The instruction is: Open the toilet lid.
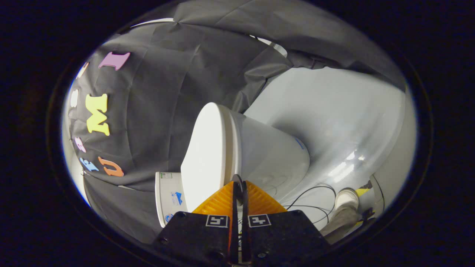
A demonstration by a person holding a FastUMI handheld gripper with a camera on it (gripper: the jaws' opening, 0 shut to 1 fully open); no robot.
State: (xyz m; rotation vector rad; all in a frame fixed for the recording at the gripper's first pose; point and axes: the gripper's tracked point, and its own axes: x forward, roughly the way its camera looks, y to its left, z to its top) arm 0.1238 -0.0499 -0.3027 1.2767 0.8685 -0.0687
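Observation:
The view is rolled sideways, so the white toilet appears lying on its side. Its lid (204, 155) lies flat and closed against the seat (233, 144), with the bowl (274, 155) behind it and the tank (167, 196) at the hinge end. My gripper (238, 182) is shut, its fingers pressed together with nothing visible between them. The tips sit right at the front rim, at the seam where lid and seat meet. I cannot tell whether they touch the rim.
A pale glossy floor (334, 111) spreads beyond the bowl. Thin black cables (311, 198) trail across it near the toilet's base. A person's shoe (347, 197) and trouser leg (339, 220) stand close beside the fingers. Black cloth (167, 92) walls in the booth behind the tank.

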